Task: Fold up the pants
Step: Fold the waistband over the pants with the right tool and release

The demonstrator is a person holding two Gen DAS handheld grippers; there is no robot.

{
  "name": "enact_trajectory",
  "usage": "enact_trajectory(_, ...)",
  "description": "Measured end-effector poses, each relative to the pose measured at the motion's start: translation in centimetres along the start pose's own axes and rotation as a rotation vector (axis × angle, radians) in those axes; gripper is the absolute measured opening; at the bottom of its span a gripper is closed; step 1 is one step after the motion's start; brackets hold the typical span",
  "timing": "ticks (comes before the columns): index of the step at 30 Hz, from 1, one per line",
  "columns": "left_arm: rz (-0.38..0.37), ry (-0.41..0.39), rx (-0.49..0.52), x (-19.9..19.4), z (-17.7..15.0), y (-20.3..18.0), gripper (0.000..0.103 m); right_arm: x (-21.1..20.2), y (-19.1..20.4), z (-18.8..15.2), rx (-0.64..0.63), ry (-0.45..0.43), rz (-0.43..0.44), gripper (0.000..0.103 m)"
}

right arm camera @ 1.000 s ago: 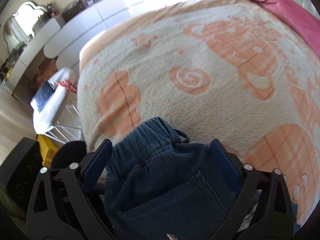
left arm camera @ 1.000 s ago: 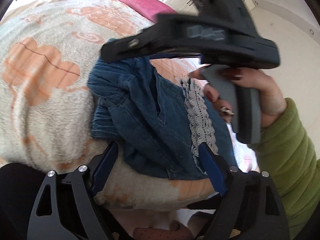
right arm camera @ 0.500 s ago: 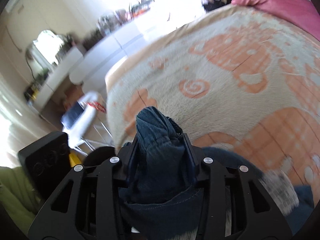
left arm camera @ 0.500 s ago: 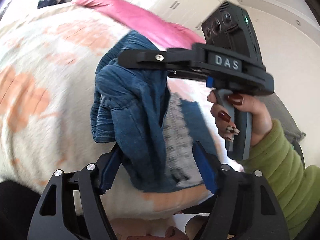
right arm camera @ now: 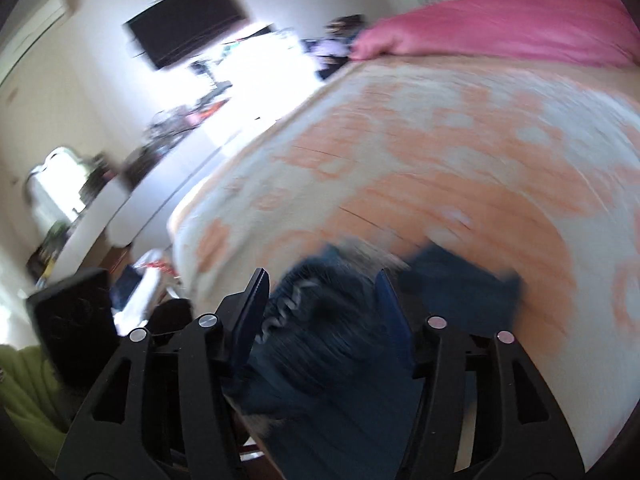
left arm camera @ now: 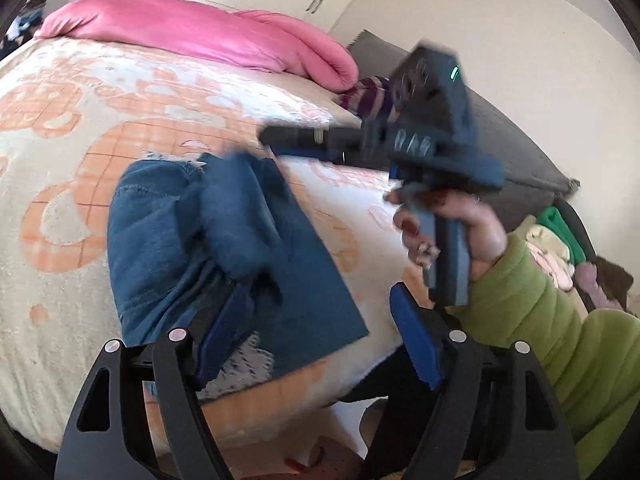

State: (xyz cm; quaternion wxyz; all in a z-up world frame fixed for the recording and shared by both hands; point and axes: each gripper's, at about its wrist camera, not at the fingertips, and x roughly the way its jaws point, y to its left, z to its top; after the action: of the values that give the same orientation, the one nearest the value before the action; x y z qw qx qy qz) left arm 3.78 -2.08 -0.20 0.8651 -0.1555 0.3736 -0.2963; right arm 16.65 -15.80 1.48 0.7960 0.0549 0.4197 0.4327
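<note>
The dark blue denim pants (left arm camera: 200, 240) lie bunched in a folded heap near the front edge of the bed (left arm camera: 60, 272), on a fleecy cream blanket with an orange pattern (left arm camera: 132, 136). A strip of grey-white lace trim (left arm camera: 244, 364) shows at the pants' near edge, just by the bed's edge.

The left gripper (left arm camera: 316, 336) hangs over that near edge with its blue-padded fingers (left arm camera: 412, 336) spread wide; the left pad touches or overlaps the denim, and the right one stands apart over the blanket.

In the right wrist view, which is blurred, the right gripper (right arm camera: 324, 308) has its jaws parted, and denim (right arm camera: 328, 320) fills the gap between them; whether the pads touch the cloth cannot be told. In the left wrist view it appears above the far side of the pants, held by a hand with dark red nails (left arm camera: 452, 228) and a green sleeve (left arm camera: 560, 344).

A pink quilt (left arm camera: 208, 36) lies rolled along the far end of the bed.
</note>
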Motion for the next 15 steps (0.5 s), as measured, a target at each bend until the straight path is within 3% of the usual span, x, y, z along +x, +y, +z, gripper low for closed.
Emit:
enact_trajectory(4, 0.112, -0.034, 0.05, -0.3, 0.3, -0.4, 0.074, -0.3, -0.9, -2.4, 0.012, -0.001, -0.047, 0.05)
enact_trajectory(8, 0.195, 0.028, 0.025, 1.4, 0.2, 1.0, 0.074, 1.0, -1.0, -3.0, 0.008, 0.016, -0.057, 0.051)
enact_trajectory(12, 0.148, 0.073, 0.012, 2.5, -1.1, 0.7, 0.075, 2.0, -2.2, -4.1, -0.021, 0.099, -0.258, 0.051)
enact_trajectory(13, 0.139, 0.081, 0.014, 2.7, -1.4, 0.7, 0.075, 2.1, -2.9, -4.4, -0.01, 0.107, -0.284, 0.051)
enact_trajectory(15, 0.133, 0.087, 0.024, 2.5, -2.0, 0.3, 0.075, 1.9, -4.0, -4.9, 0.045, 0.089, -0.252, 0.051)
